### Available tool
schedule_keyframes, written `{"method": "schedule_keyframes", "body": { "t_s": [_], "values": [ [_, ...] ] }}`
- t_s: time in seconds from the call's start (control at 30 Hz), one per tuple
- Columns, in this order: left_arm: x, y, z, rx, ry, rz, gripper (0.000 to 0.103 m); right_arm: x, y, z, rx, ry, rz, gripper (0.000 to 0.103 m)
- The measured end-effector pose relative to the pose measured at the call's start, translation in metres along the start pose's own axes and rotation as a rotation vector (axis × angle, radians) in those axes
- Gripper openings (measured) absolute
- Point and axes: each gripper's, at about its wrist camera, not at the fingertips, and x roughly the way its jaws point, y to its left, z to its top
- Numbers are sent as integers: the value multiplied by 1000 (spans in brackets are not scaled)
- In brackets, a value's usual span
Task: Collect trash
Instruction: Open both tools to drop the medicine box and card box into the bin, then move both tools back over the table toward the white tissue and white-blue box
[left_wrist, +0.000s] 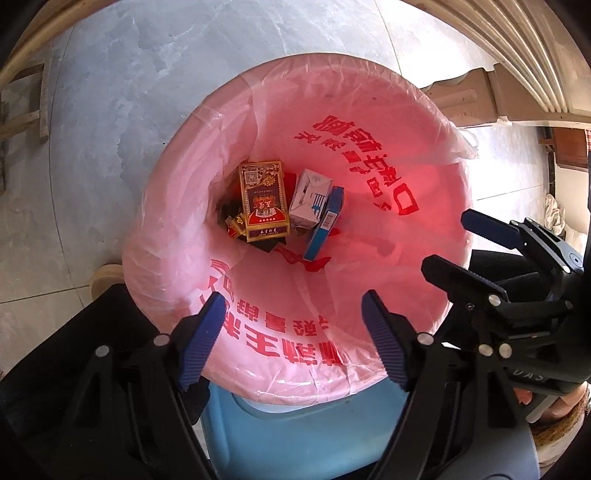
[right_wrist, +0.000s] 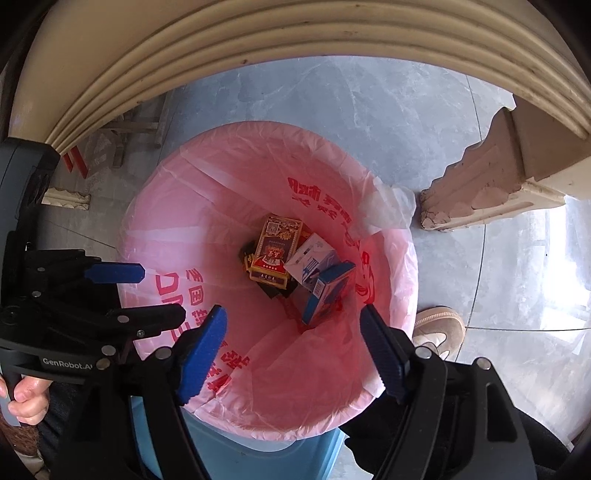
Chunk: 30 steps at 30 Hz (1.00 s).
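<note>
A blue bin (left_wrist: 295, 428) lined with a pink bag (left_wrist: 388, 155) printed in red stands on the floor. At its bottom lie a red and gold cigarette pack (left_wrist: 263, 201), a white pack (left_wrist: 309, 197) and a blue pack (left_wrist: 325, 225). They also show in the right wrist view: the red and gold pack (right_wrist: 275, 251), the white pack (right_wrist: 312, 258), the blue pack (right_wrist: 327, 291). My left gripper (left_wrist: 295, 339) is open and empty above the bin's near rim. My right gripper (right_wrist: 293, 354) is open and empty above the rim beside it; it shows in the left wrist view (left_wrist: 469, 243).
A cream table edge (right_wrist: 295, 44) arches over the bin, and its carved leg (right_wrist: 491, 177) stands to the right. A shoe (right_wrist: 439, 328) rests on the grey tiled floor (right_wrist: 369, 110) beside the bin. Wooden stool legs (left_wrist: 26, 92) stand at the left.
</note>
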Motion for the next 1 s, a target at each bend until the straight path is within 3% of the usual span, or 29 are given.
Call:
{"method": "schedule_keyframes", "body": {
  "t_s": [0.4, 0.6, 0.67, 0.87, 1.0],
  "values": [
    [-11, -12, -10, 60, -23, 58, 74, -9, 12, -8, -27, -20, -10, 73],
    [-44, -25, -39, 125, -69, 49, 74, -49, 24, -27, -70, -75, -7, 73],
    [-68, -31, -57, 157, -114, 56, 74, -79, 32, -36, -100, -119, 4, 83],
    [-170, -46, -98, 220, -279, 123, 76, -180, 62, -50, -245, -285, -46, 93],
    [-264, -58, -96, 260, -424, 179, 89, -254, 77, -41, -318, -363, -28, 96]
  ]
}}
